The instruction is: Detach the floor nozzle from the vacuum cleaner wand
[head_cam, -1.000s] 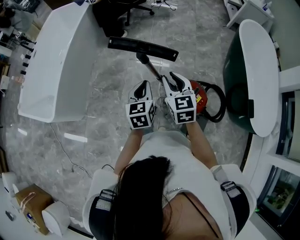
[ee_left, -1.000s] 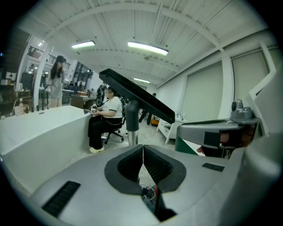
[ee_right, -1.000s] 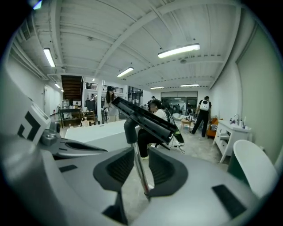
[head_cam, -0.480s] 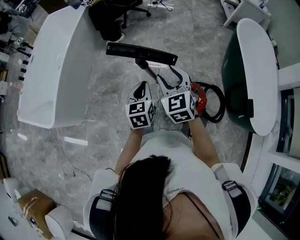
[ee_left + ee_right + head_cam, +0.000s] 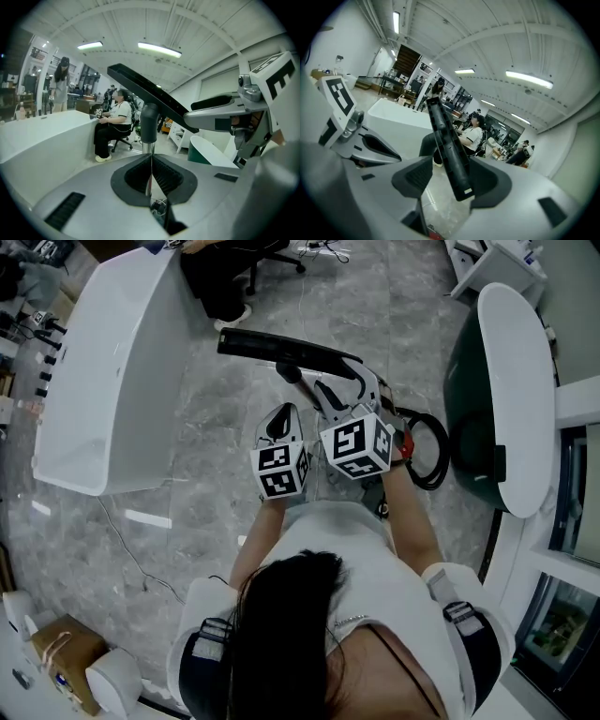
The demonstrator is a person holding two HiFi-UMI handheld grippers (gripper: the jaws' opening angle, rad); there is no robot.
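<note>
The black floor nozzle (image 5: 281, 346) hangs above the floor on its dark neck (image 5: 292, 374), which joins the metal wand (image 5: 148, 161). My left gripper (image 5: 284, 414) is shut on the wand just below the neck (image 5: 149, 123); its pads (image 5: 161, 174) meet around the tube. My right gripper (image 5: 349, 381) is rolled over and reaches to the nozzle's right end. Its jaws have just been opening. In the right gripper view the nozzle (image 5: 449, 150) crosses between them with a gap at each pad (image 5: 414, 175).
The red vacuum body (image 5: 403, 442) and its black hose (image 5: 435, 457) lie on the marble floor at the right. A long white counter (image 5: 103, 381) stands left, an oval white table (image 5: 516, 381) right. A seated person (image 5: 114, 123) is beyond the nozzle.
The right gripper has rolled, moved up toward the nozzle's right end and spread its jaws. The nozzle has tipped slightly. The left gripper has kept its grip on the wand.
</note>
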